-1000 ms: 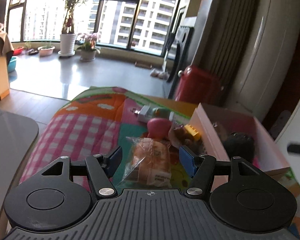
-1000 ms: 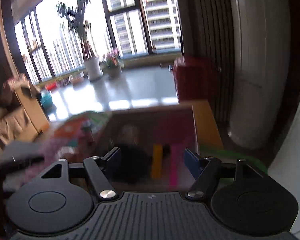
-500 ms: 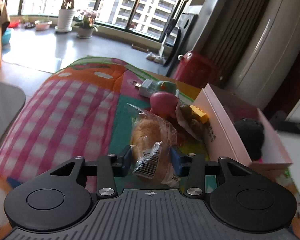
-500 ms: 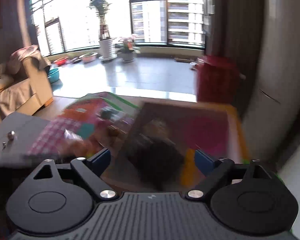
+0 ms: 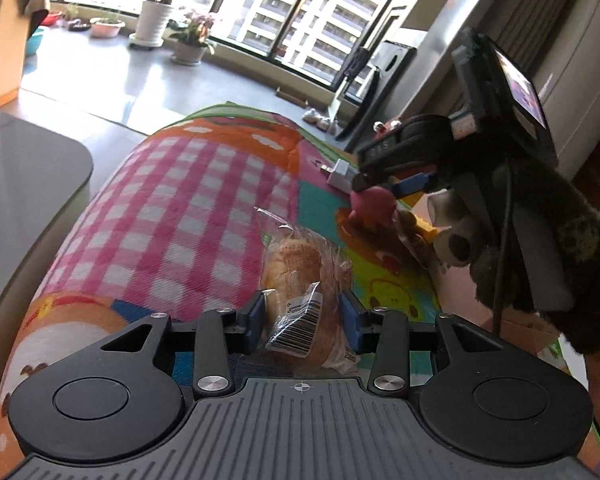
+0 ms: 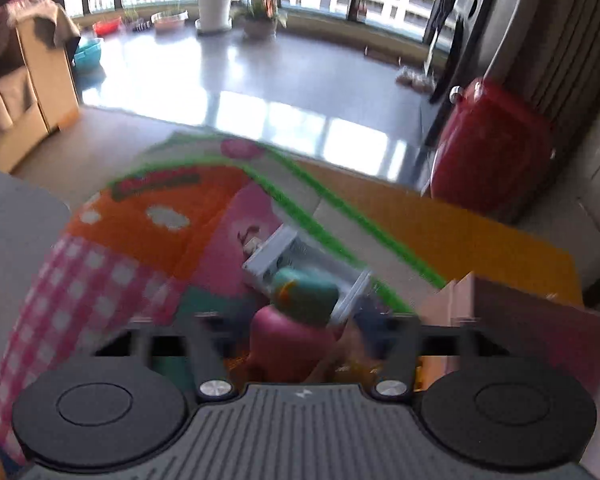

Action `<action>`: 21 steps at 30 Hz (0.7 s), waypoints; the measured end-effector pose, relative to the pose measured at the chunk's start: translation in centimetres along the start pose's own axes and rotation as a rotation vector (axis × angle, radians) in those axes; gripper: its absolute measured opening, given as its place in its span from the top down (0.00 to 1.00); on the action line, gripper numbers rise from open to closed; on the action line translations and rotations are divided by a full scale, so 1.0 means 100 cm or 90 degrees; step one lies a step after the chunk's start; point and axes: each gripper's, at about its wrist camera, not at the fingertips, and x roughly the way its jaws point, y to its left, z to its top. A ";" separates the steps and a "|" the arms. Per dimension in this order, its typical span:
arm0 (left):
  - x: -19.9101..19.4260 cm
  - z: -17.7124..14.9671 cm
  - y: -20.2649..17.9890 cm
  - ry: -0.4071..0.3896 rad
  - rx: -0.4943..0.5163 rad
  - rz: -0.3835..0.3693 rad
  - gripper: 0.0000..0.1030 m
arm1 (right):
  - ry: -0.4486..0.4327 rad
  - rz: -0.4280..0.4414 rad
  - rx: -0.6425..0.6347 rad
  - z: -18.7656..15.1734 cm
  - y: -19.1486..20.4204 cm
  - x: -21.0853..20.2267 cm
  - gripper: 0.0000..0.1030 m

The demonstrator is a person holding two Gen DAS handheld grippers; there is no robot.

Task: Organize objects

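Our left gripper (image 5: 302,322) grips the clear-wrapped bread bun (image 5: 304,276), whose long axis runs straight ahead on the patchwork play mat (image 5: 188,200). Our right gripper (image 6: 300,344), too blurred to judge its opening, straddles the pink plastic toy (image 6: 288,340) near the mat's far edge, beside the pink cardboard box (image 6: 540,320).

Low in the middle of the left wrist view, the wrapped bread (image 5: 300,276) carries a white barcode label (image 5: 298,326); its printed digits are too small to read.
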 end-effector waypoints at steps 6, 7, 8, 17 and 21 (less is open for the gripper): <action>-0.006 -0.003 -0.005 0.002 0.000 0.002 0.57 | -0.049 0.082 -0.006 -0.026 -0.012 -0.074 0.74; -0.007 -0.004 -0.009 0.002 0.001 0.002 0.57 | -0.056 0.096 -0.005 -0.032 -0.016 -0.087 0.74; -0.008 -0.005 -0.012 0.003 0.003 0.000 0.57 | -0.064 0.109 -0.003 -0.039 -0.020 -0.102 0.74; -0.032 -0.031 -0.066 0.003 0.042 -0.017 0.59 | -0.041 0.170 0.011 -0.157 -0.083 -0.195 0.74; -0.037 -0.039 -0.100 0.013 0.084 -0.027 0.59 | 0.027 0.199 0.055 -0.212 -0.121 -0.200 0.74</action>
